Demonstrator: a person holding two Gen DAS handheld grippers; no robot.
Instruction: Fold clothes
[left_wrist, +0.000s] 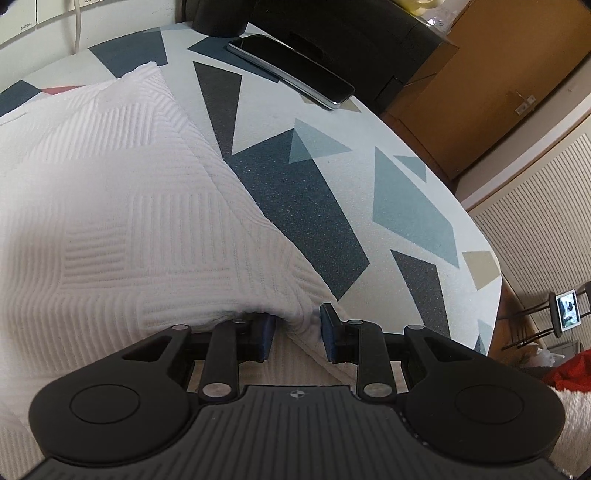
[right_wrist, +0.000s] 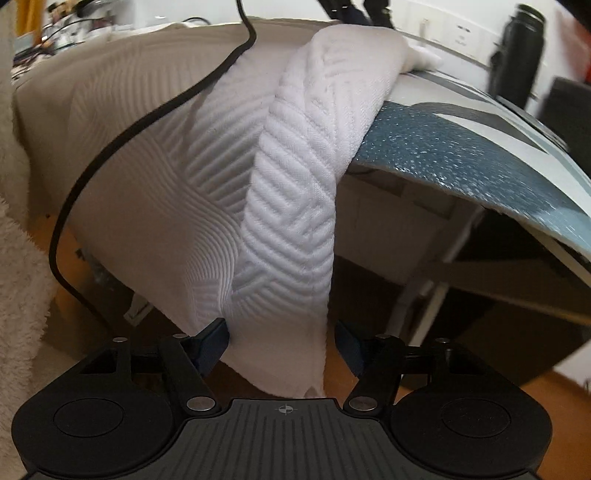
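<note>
Nearest in the left wrist view, the left gripper (left_wrist: 297, 330) is seen with its blue pads (left_wrist: 266, 338) part-way apart and a bunched fold of the white textured garment (left_wrist: 122, 206) gathered between them; whether the pads press the cloth cannot be told. The garment is spread over the near left of the table top (left_wrist: 413, 192), which is patterned with blue and grey triangles. Further back, a dark smartphone (left_wrist: 295, 70) is laid near the far edge.

In the right wrist view, the right gripper (right_wrist: 282, 345) is held with its jaws spread around a hanging fold of the same garment (right_wrist: 295, 192), which is draped over the table's edge (right_wrist: 461, 162). A black cable (right_wrist: 122, 147) is looped across the cloth. A black bottle (right_wrist: 524, 48) is stood beyond.
</note>
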